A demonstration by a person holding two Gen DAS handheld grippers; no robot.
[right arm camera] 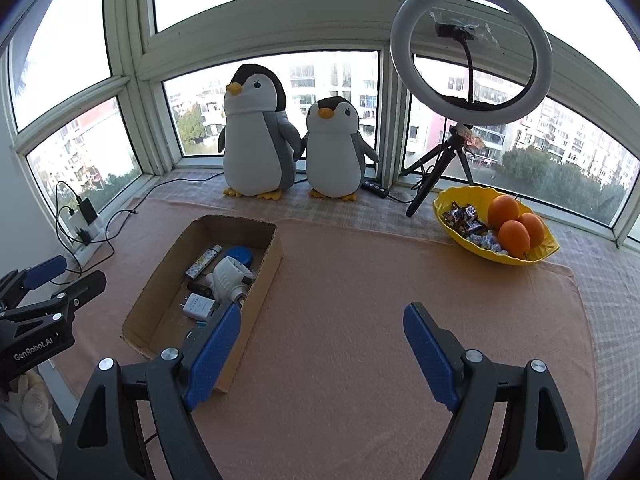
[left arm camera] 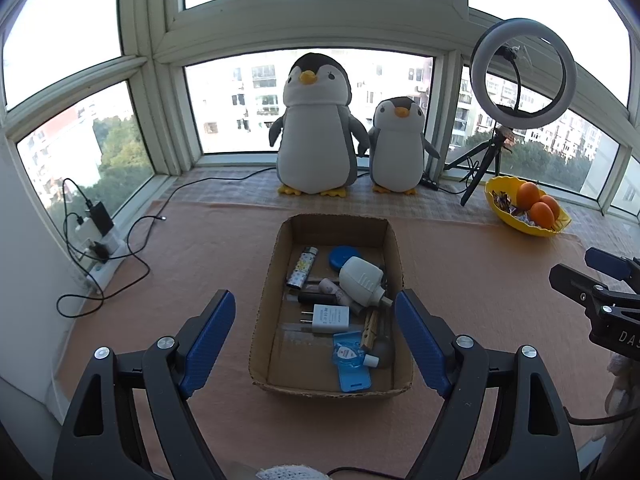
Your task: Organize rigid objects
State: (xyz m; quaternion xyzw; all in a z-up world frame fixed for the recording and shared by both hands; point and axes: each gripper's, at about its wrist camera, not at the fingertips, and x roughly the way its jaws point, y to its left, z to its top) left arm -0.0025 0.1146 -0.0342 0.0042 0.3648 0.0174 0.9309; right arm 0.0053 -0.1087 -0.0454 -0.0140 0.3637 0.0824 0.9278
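A cardboard box (left arm camera: 276, 276) sits on the pink cloth and holds small rigid items: a patterned lighter (left arm camera: 303, 266), a blue round lid (left arm camera: 341, 256), a white plug adapter (left arm camera: 362, 280), a white charger (left arm camera: 330, 318), a wooden clothespin (left arm camera: 371, 329) and a blue pouch (left arm camera: 351, 362). My left gripper (left arm camera: 316, 338) is open and empty, just in front of and above the box. My right gripper (right arm camera: 322, 348) is open and empty, over bare cloth to the right of the box (right arm camera: 270, 258). The right gripper also shows at the left wrist view's right edge (left arm camera: 592, 276).
Two plush penguins (left arm camera: 316, 128) stand on the sill behind the box. A ring light on a tripod (right arm camera: 472, 56) and a yellow bowl (right arm camera: 444, 204) of oranges and sweets are at the back right. A power strip with cables (left arm camera: 98, 236) lies at the left.
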